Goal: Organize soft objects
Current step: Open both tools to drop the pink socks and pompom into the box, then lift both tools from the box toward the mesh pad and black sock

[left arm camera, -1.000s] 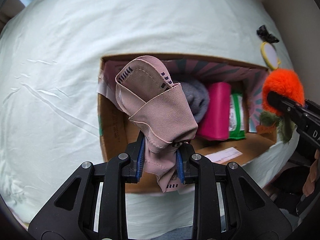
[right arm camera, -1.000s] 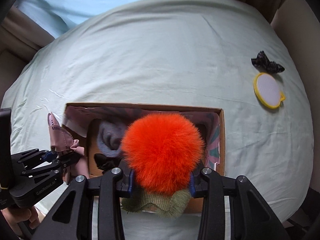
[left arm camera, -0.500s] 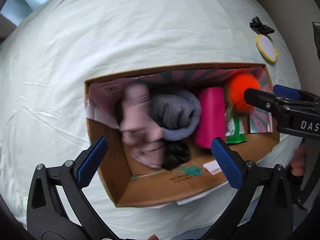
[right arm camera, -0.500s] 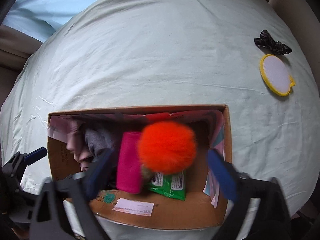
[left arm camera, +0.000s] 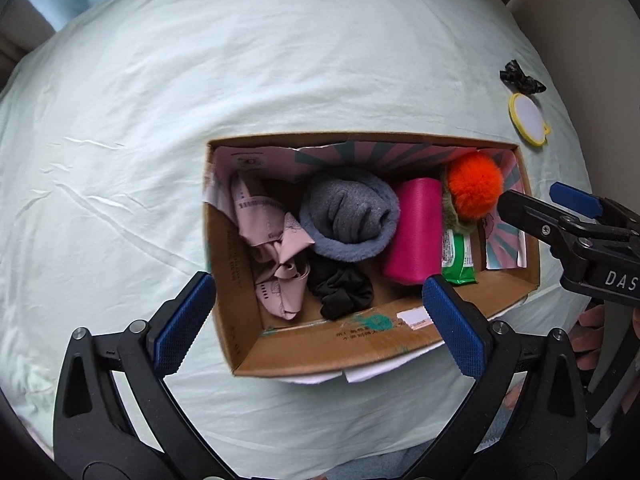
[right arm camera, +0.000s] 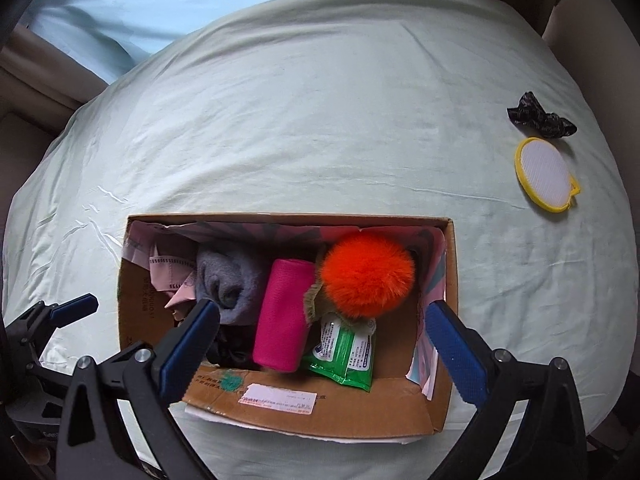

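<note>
An open cardboard box sits on the pale green bedsheet. Inside lie a pink garment at the left, a grey fleece roll, a black scrunchie, a magenta roll, a green wipes pack and an orange pom-pom at the right. My left gripper is open and empty above the box's near wall. My right gripper is open and empty above the box; it also shows in the left wrist view.
A yellow-rimmed round pad and a black hair bow lie on the sheet at the far right. The bed edge curves off at the far left, with a beige wall at the right.
Both grippers opened and pulled back. The pink garment dropped from the left gripper into the box's left end; the orange pom-pom dropped from the right gripper into its right end.
</note>
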`<state>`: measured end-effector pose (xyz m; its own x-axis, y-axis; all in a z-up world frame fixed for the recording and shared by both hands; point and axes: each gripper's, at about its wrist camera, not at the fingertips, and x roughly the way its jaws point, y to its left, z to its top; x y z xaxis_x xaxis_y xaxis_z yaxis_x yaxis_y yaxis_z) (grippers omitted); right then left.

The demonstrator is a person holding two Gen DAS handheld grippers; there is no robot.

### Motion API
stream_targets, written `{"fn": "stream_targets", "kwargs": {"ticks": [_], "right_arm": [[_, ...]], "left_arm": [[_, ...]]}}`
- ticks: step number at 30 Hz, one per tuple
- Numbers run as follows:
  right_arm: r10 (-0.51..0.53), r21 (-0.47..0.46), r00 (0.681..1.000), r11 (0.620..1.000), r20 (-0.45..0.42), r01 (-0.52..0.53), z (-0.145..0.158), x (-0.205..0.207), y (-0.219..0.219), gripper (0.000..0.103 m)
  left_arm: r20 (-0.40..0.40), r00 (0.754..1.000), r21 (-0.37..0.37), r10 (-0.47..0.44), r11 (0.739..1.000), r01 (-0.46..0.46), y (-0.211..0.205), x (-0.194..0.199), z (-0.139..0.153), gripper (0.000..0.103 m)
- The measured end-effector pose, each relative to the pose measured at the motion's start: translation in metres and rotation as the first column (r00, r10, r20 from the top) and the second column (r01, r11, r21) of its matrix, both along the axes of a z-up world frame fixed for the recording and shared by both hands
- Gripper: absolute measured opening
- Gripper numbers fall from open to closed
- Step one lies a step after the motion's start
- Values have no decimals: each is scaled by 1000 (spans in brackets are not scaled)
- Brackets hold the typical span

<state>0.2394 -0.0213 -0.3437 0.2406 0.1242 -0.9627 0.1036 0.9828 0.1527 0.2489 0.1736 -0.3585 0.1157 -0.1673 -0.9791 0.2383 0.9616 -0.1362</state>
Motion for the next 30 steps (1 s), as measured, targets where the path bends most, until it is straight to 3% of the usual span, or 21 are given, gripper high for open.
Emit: {"fn": "stream_targets", "kwargs": {"ticks": [17,24,30], "right_arm": [[40,-65,985,997,166,-29,86,-69,17,102],[50,-100,967,995,251,-26,129,-104,13,102],[-11,-103,933,993,359,52,171,-132,-15,102]], "left_arm": [[171,985,-24,35,999,-32,18,-68,87,103],[265,963,-11,56,998,-55,22,-104,129,103],[341,934,-4,107,994,-113,24,-126,166,103]]}}
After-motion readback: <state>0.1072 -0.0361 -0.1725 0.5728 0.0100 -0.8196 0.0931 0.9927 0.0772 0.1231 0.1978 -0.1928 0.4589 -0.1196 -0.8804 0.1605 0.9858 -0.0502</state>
